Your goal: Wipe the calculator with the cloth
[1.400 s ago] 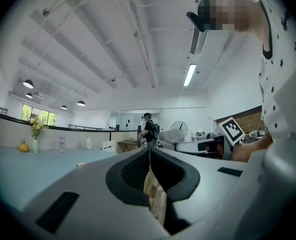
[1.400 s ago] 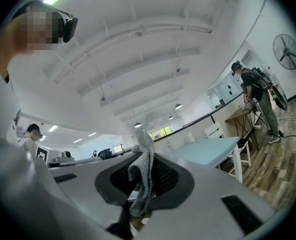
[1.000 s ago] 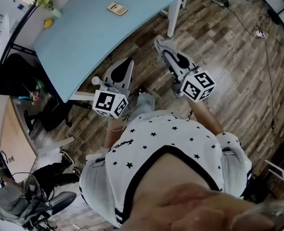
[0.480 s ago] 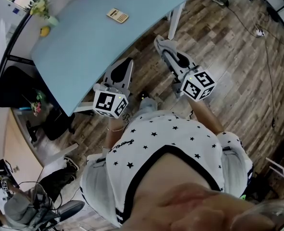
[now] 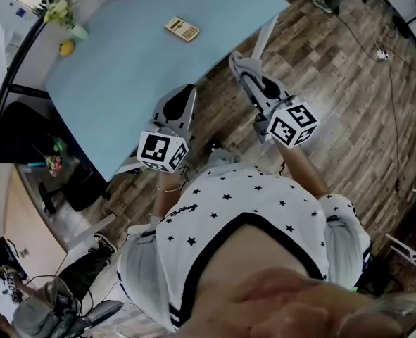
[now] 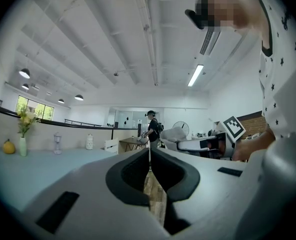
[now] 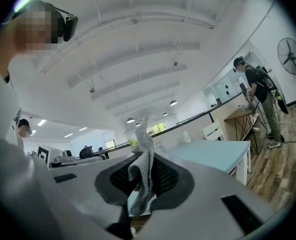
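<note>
Left gripper (image 6: 149, 156): jaws pressed together, nothing between them, only wood floor (image 5: 334, 83) visible through the slit lower down. Right gripper (image 7: 143, 176): pinching a grey cloth (image 7: 144, 151); the cloth sticks up past the jaw tips and hangs limp below them.

Both grippers are held over the floor on the near side of the light blue counter (image 5: 137, 62), left one (image 5: 185, 94) just at its near edge, right one (image 5: 237, 60) beside its near right corner. Neither touches the counter.

Calculator (image 5: 182, 29) lies flat on the far part of the counter, well apart from both grippers and from the cloth. Vase with flowers (image 5: 68, 13) and a small yellow object (image 5: 67, 47) sit at the counter's far left. Another person (image 7: 259, 96) stands by a desk at the far right.
</note>
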